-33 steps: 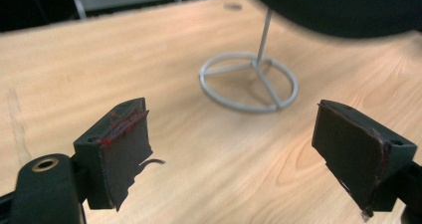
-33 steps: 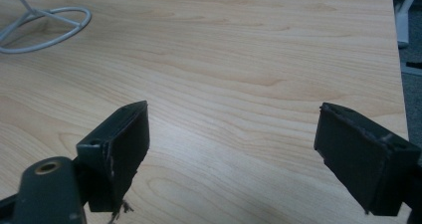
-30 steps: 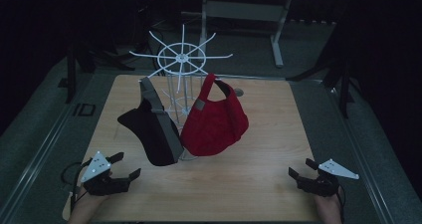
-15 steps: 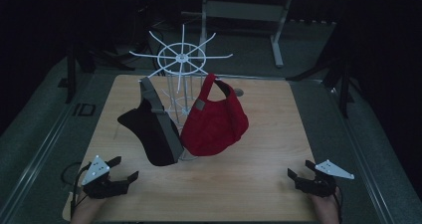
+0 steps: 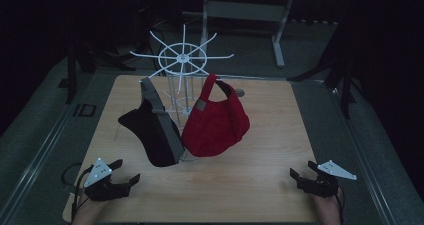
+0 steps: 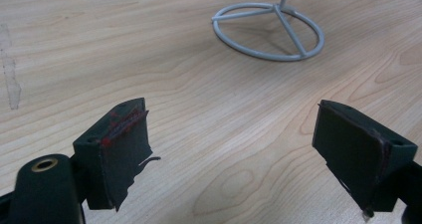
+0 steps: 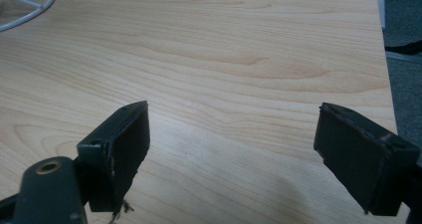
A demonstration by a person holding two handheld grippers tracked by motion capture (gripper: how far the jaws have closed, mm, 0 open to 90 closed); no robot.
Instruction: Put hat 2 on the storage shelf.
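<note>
Wooden table [image 5: 260,185]: both claws released; left gripper view reveals rack base ring [image 6: 268,32].

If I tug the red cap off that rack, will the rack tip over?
It may well wobble or tip. The rack is thin white wire, probably light, and it stands on a small ring base. The red cap and black cap hang high and off to the sides. The red cap sags, so it is likely soft.
</note>
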